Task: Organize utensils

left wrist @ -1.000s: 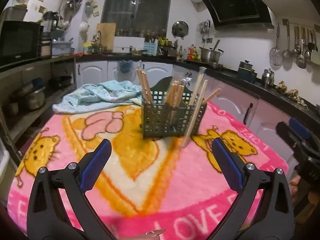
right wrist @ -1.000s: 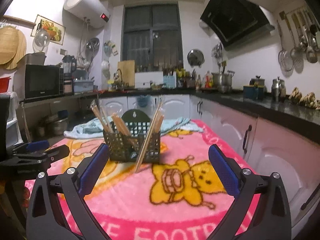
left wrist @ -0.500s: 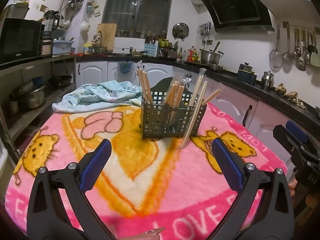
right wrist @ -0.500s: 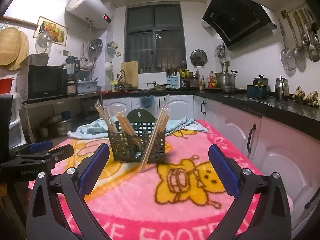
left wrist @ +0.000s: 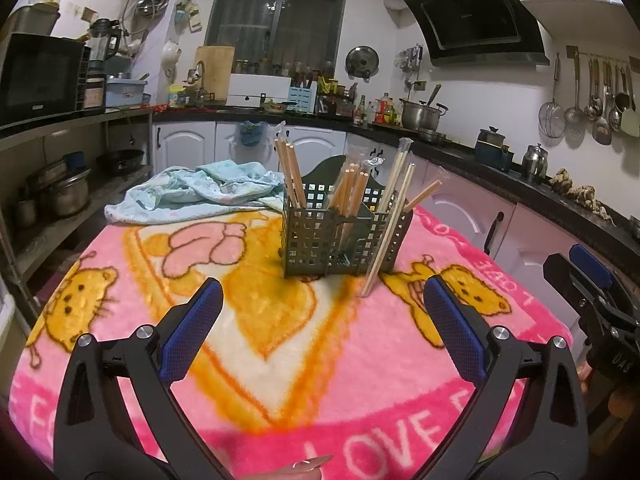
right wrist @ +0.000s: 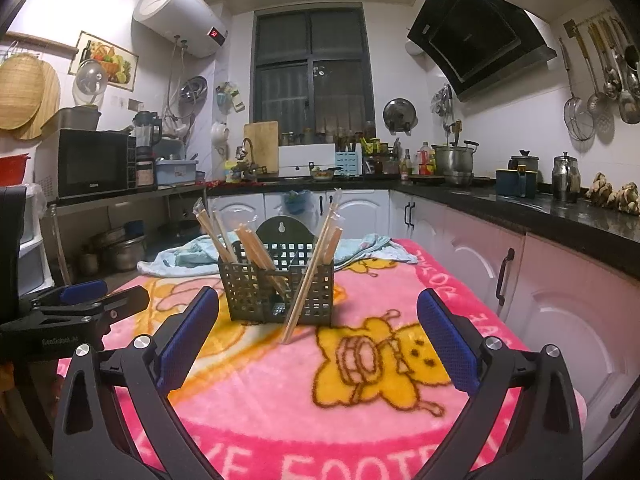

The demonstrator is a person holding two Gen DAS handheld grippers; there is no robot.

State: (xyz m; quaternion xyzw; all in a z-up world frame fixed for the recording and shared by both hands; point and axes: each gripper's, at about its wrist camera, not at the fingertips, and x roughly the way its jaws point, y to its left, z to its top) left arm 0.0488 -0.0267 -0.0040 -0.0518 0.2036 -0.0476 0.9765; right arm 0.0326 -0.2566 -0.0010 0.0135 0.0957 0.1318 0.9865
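left tongs (left wrist: 322, 322) spread wide, empty, low over the blanket (left wrist: 248, 344), lined up on the holder | right tongs (right wrist: 316, 330) likewise spread, empty, held back from it | mid-tabletop: holder (left wrist: 344, 236) keeps chopsticks (left wrist: 352, 192) upright; one pair (left wrist: 386, 236) leans outside against its wall, likely next | behind: towel (left wrist: 192, 190)

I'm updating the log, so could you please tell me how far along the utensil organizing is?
Mostly done, it appears: several wrapped chopstick pairs stand in the dark basket. In hand: nothing, since the left gripper and the right gripper are both open and empty, back from the basket. Left: one chopstick pair leans outside the basket wall, its tip on the pink blanket.
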